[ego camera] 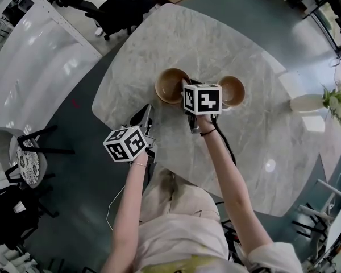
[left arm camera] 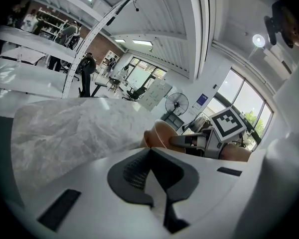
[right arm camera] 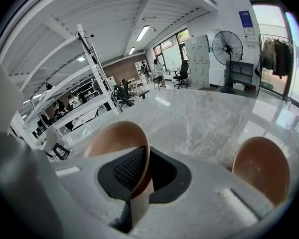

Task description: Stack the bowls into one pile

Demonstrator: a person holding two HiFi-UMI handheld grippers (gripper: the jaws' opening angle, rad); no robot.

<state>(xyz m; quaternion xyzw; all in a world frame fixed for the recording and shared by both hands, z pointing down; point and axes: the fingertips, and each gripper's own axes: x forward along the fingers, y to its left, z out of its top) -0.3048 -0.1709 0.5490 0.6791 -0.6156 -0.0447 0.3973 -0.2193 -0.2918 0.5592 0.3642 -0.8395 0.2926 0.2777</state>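
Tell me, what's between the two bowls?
The right gripper, jaws shut on the rim of the left bowl; beyond it, bare marble table to the other bowl (head, right gripper views).

Bowls partly out of sight
The right gripper point(right arm camera: 138, 180) covers the lower wall of the bowl point(right arm camera: 114, 141) between its jaws; the second bowl point(right arm camera: 261, 166), to its right, is cut off below by that gripper's body.

We are viewing a pale marble table point(ego camera: 233, 36) standing on a grey floor point(ego camera: 74, 127), a black office chair point(ego camera: 124, 3) beyond; a pedestal fan point(right arm camera: 227, 47) is standing near bright windows point(right arm camera: 170, 48).
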